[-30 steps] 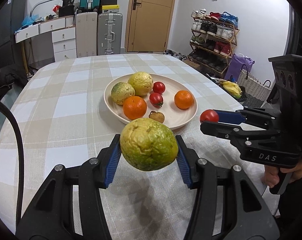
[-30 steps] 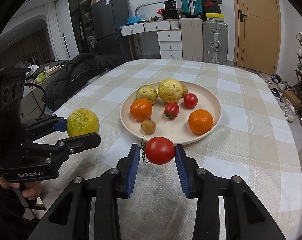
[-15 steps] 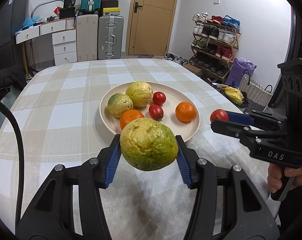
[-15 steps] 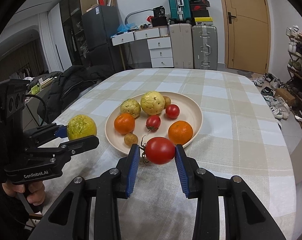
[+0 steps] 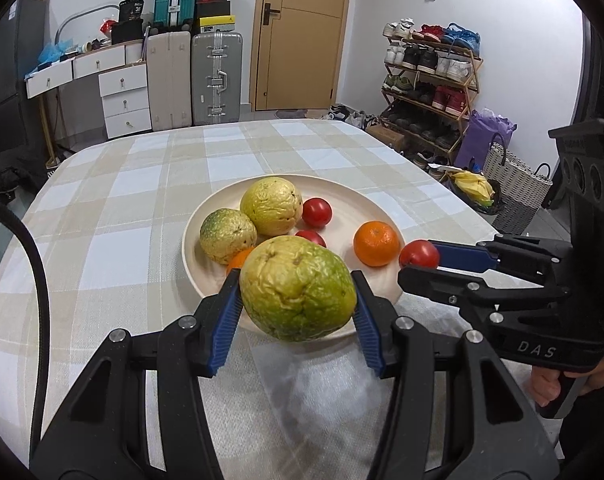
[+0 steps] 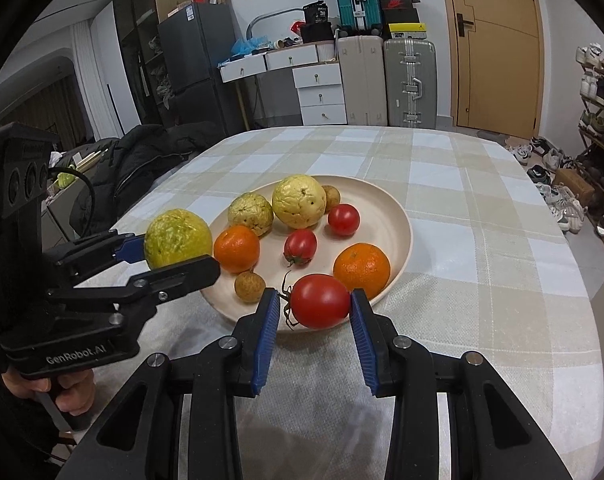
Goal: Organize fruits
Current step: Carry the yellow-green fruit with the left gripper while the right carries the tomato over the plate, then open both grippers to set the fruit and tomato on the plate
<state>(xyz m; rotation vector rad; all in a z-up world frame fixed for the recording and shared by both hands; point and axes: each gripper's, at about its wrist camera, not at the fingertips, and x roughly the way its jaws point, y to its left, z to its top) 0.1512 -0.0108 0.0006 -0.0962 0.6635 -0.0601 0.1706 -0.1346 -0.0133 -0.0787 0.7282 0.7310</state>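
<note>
Left wrist: left gripper (image 5: 298,292) is clamping a guava (image 5: 298,288), right gripper (image 6: 315,304) a tomato (image 6: 320,301). Plate (image 6: 398,236) is filling up; dropped fruit could roll off.

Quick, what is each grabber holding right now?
Left gripper: closed on a big yellow-green fruit.
Right gripper: closed on a red tomato.
</note>
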